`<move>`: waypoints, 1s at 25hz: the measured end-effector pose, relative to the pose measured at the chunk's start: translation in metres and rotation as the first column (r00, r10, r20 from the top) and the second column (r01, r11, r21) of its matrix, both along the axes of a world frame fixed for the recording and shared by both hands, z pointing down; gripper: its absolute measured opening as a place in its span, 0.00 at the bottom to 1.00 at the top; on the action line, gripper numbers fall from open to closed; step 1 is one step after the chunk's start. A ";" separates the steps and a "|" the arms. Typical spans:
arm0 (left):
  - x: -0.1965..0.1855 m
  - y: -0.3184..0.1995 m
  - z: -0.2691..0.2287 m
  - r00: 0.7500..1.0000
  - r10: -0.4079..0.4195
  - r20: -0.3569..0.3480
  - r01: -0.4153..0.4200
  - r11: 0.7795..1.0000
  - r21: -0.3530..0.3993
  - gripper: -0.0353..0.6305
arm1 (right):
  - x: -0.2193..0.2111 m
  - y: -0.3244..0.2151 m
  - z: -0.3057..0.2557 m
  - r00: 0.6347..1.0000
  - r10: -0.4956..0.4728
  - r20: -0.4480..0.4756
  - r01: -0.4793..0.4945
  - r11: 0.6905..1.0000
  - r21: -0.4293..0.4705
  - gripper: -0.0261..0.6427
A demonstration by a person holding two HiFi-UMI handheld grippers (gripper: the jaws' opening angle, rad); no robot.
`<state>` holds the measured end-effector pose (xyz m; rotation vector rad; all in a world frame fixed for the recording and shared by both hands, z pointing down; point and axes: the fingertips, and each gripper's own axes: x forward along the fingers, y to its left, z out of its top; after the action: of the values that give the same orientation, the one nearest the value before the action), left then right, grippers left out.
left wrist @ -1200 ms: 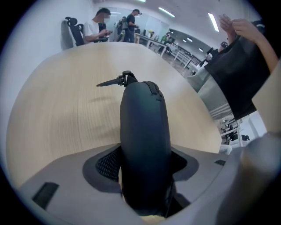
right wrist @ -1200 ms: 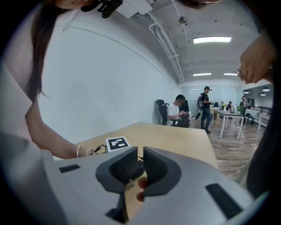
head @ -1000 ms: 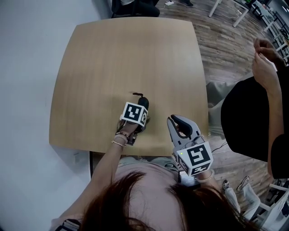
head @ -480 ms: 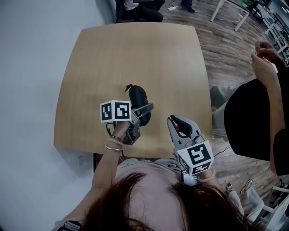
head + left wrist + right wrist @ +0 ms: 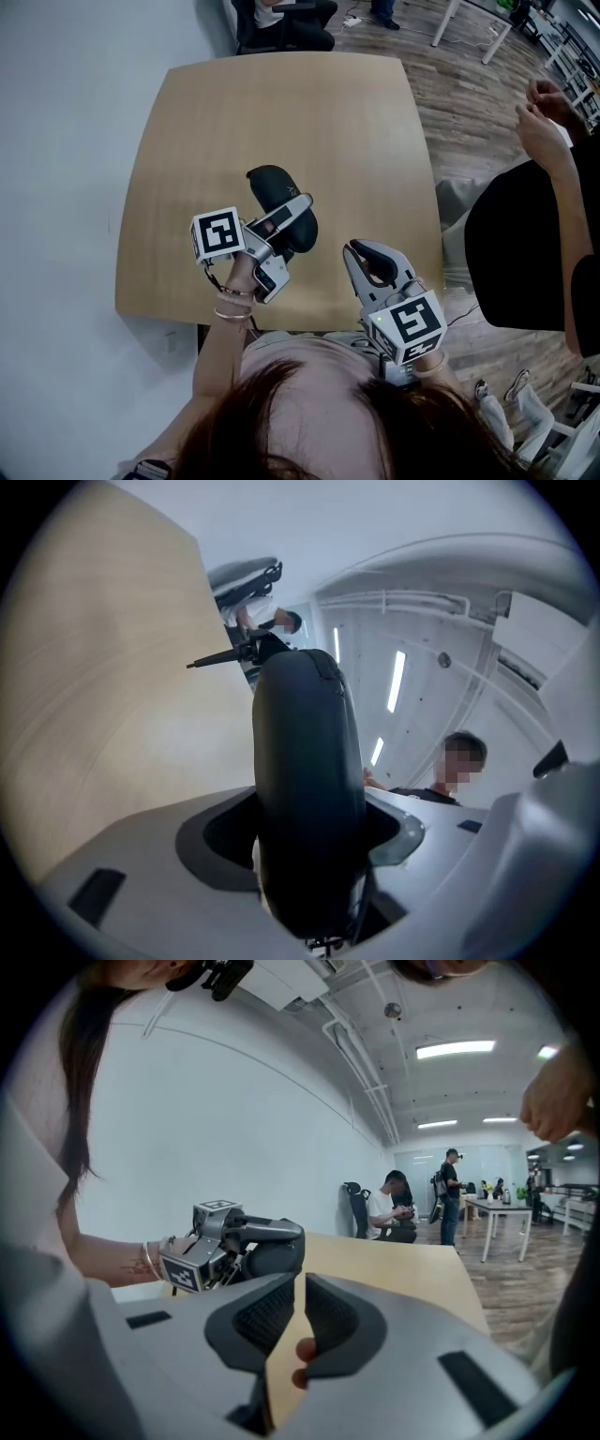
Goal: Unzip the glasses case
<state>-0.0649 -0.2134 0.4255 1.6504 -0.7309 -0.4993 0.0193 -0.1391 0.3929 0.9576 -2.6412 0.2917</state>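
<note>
1. Our left gripper [image 5: 292, 216] has its jaws clamped across one end of the black glasses case [image 5: 270, 182]. The jaws stand wide, one on each broad face.
2. The glasses case is held off the table [image 5: 281, 94], over its near half. From the jaws it reaches toward 11 o'clock in the head view.
3. In the left gripper view a thin dark tab [image 5: 214, 659] sticks out from the case's far end.
4. Our right gripper [image 5: 354, 251] sits at 4 o'clock from the left one, over the table's near edge. Its jaws are closed tip to tip, with nothing between them.
5. The two grippers are apart, and the right one does not touch the case.
6. A person in black [image 5: 525, 234] stands at 3 o'clock off the table.
</note>
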 end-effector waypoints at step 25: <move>-0.020 0.001 -0.131 0.960 -0.257 -0.107 0.277 0.843 0.461 0.48 | -0.045 0.014 -0.044 0.967 -0.142 0.213 0.144 0.990 0.004 0.12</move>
<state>-0.0844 -0.2123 0.2949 1.9909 -0.8607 -0.9726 -0.0253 -0.1247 0.3485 0.7642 -2.8819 0.3943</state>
